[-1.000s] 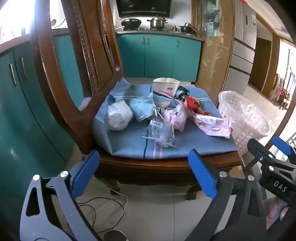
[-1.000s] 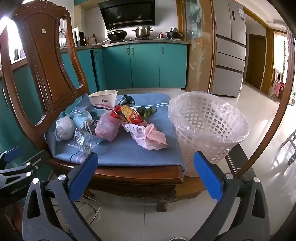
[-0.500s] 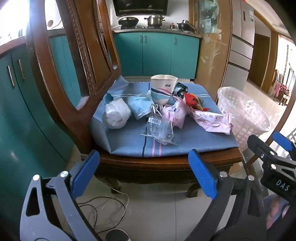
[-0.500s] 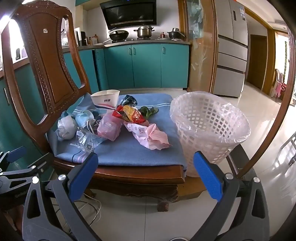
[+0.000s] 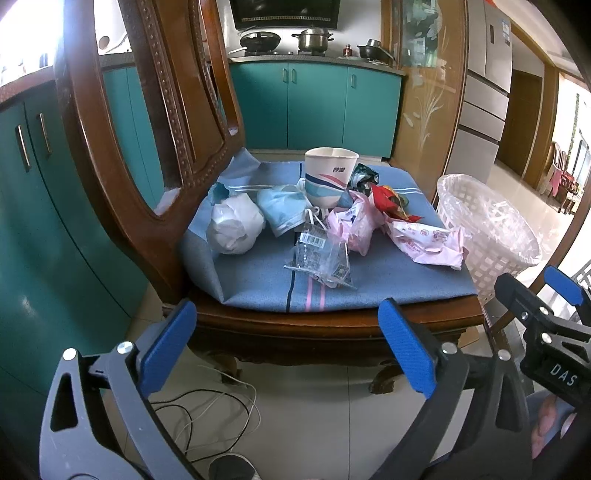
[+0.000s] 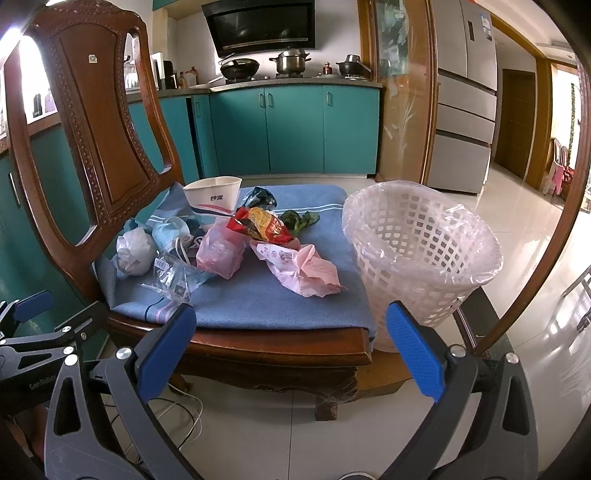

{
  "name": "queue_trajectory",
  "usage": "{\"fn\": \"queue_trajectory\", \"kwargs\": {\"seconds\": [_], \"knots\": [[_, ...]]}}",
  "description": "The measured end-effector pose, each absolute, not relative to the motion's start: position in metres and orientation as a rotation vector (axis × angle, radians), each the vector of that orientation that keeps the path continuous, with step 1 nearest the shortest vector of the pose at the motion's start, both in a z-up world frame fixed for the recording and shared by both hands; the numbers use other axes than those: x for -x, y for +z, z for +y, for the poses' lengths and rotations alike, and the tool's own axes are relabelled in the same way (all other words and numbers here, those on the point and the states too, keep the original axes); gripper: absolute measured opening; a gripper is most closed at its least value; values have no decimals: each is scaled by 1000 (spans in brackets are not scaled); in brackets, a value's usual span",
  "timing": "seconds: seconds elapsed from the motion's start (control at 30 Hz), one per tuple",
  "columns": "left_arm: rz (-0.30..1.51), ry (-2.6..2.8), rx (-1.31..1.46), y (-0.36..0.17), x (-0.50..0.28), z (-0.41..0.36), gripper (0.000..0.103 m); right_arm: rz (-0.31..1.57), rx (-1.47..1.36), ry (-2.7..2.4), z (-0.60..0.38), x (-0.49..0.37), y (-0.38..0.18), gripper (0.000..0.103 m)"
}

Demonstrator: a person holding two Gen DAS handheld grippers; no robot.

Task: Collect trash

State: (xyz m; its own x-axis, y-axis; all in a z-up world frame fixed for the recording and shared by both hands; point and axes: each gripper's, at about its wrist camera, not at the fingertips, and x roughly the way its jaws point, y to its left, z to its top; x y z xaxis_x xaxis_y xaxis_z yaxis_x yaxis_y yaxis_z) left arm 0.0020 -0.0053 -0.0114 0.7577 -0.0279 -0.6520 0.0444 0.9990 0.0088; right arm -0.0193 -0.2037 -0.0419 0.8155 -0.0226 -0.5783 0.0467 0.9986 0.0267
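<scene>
A wooden chair (image 6: pixel 110 122) with a blue cushion (image 6: pixel 266 295) is seen. A lined white basket (image 6: pixel 421 258) stands just right of it. Trash is heaped on the cushion: paper cup (image 5: pixel 330 175), pink bags (image 6: pixel 306 266), clear wrapper (image 5: pixel 319 258). The left gripper (image 5: pixel 288 350) and right gripper (image 6: pixel 290 350) are held apart, empty, near the seat's front edge.

A carved wooden chair (image 6: pixel 92 122) stands on a pale tiled floor (image 6: pixel 280 435), its seat covered by a blue striped cloth (image 6: pixel 266 295). Loose cables (image 5: pixel 207 410) lie on the tiles under the chair's front edge. Behind it runs a row of teal cabinets (image 6: pixel 295 129) with a cooktop above, carrying a black wok (image 6: pixel 240 68) and a steel pot (image 6: pixel 291 61) under a dark range hood (image 6: pixel 262 26). A silver refrigerator (image 6: pixel 465 96) stands to the right, beside a wood-framed glass panel (image 6: pixel 402 92).
</scene>
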Motion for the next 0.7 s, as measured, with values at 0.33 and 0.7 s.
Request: {"fn": "queue_trajectory", "kwargs": {"seconds": [0.33, 0.7], "knots": [[712, -37, -22, -12, -2, -4, 99, 614, -40, -36, -204, 20, -42, 100], [722, -38, -20, -13, -3, -4, 100, 616, -41, -36, -204, 19, -42, 100]]}}
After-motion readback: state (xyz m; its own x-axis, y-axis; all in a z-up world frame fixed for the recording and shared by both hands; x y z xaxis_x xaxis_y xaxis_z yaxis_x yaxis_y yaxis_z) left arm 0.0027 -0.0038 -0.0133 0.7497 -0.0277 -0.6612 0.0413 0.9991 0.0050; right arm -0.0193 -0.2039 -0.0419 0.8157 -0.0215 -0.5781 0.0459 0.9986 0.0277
